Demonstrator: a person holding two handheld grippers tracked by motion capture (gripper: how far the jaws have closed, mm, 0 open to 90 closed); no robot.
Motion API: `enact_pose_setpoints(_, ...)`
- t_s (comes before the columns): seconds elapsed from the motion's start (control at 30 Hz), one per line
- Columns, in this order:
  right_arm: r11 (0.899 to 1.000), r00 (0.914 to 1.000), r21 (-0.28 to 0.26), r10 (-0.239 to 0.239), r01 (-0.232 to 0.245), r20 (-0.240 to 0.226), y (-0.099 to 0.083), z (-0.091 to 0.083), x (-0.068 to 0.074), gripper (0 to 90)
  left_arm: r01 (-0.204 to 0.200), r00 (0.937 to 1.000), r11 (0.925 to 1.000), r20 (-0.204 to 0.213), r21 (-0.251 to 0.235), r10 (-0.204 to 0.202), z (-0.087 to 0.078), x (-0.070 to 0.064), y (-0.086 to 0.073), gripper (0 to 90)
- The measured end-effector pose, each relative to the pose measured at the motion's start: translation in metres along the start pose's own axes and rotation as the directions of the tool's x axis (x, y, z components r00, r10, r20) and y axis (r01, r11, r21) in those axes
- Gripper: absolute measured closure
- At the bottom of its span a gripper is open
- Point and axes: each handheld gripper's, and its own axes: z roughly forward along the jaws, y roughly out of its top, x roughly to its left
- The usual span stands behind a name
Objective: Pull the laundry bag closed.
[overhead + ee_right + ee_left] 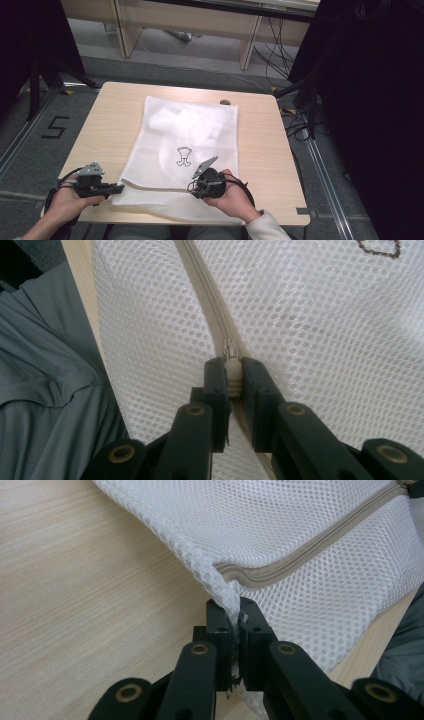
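Note:
A white mesh laundry bag [187, 135] with a beige zipper [150, 186] along its near edge lies flat on the wooden table [260, 145]. White cloth shows inside it, and a small black printed figure [184, 156] marks its front. My left gripper [118, 188] is shut on the bag's near left corner [231, 605], just past the zipper's end [260, 575]. My right gripper [196, 185] is shut on the zipper pull [233, 371], partway along the zipper track [205, 285].
A small dark object [225, 102] lies at the table's far edge. Bare wood [75, 595] spreads left of the bag. Grey trousers [45, 390] show below the table's near edge. Wooden furniture and cables stand on the floor beyond the table.

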Motion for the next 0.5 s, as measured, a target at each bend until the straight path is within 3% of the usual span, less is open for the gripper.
enact_pose_setpoints(0.17,1.000,1.0000,0.001,0.009,-0.009,0.002,-0.0032,-0.0021,-0.0012,82.4,0.003,1.0000,0.9998,-0.002,-0.020,-0.004,0.0011,-0.0002,-0.0008,85.1)
enact_pose_setpoints(0.23,1.000,0.9999,-0.001,0.010,-0.010,0.003,-0.0053,-0.0034,-0.0022,82.3,0.000,1.0000,1.0000,0.000,0.001,0.000,0.0000,0.0003,0.0000,85.2)
enact_pose_setpoints(0.37,1.000,0.9999,0.001,0.013,-0.013,0.004,-0.0074,-0.0049,-0.0030,82.4,0.003,1.0000,0.9999,-0.003,-0.016,-0.003,0.0011,-0.0002,-0.0007,85.2)
enact_pose_setpoints(0.5,1.000,0.9999,-0.003,0.016,-0.016,0.004,-0.0094,-0.0063,-0.0043,82.3,0.000,1.0000,1.0000,-0.001,-0.001,0.000,0.0001,0.0001,-0.0001,85.1)
